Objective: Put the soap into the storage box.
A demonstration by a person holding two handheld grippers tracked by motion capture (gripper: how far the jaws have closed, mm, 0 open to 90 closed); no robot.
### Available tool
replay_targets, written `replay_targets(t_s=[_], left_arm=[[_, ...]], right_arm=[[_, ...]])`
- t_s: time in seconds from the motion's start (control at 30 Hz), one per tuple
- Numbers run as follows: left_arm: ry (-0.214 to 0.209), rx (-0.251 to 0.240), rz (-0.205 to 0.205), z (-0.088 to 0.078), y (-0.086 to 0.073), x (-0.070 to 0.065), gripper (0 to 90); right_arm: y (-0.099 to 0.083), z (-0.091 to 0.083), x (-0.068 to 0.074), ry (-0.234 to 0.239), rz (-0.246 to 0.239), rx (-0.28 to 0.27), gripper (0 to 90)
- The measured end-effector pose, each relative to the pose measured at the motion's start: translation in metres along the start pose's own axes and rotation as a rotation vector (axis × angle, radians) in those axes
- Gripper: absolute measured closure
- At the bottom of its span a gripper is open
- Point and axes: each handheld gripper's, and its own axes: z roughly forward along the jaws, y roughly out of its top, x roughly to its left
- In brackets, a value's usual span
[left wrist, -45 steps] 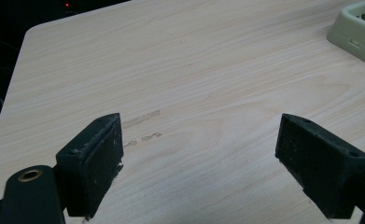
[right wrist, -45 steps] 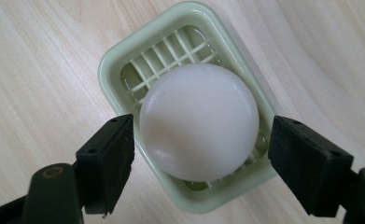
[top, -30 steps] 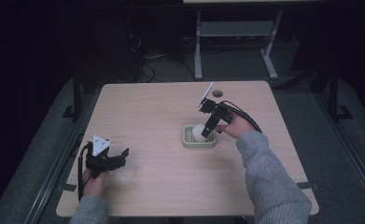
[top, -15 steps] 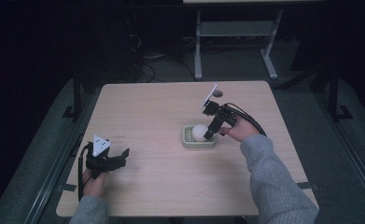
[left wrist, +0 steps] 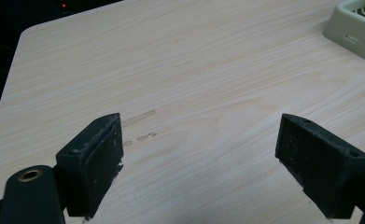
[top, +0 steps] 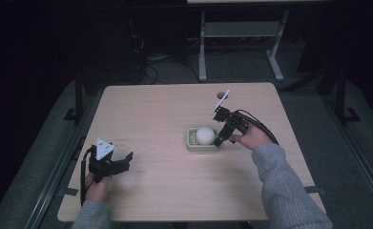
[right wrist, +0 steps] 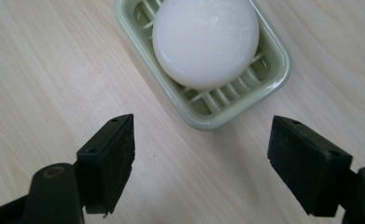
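Table evenly lit; surroundings dark; gripper views sharp, soft shadows

A metal stand rises behind the wooden table.

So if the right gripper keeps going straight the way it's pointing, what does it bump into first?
Probably the green soap dish: its near rim lies just ahead of the open right gripper, with the white soap behind it. If angled steeply down, it may touch the table first.

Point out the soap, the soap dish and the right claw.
soap [right wrist: 206, 39], right gripper view, middle of its white top.
soap dish [right wrist: 210, 119], right gripper view, bare green near rim.
right claw [right wrist: 224, 161], right gripper view, midway between its open jaws.
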Motion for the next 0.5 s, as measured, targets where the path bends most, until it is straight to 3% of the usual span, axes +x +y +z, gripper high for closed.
replay_targets(t_s=[0.5], left_arm=[[0.001,-0.001,0.000,0.000,0.000,0.000,14.8]], right_arm=[[-0.029,-0.008,0.000,0.001,0.027,-0.038,22.7]])
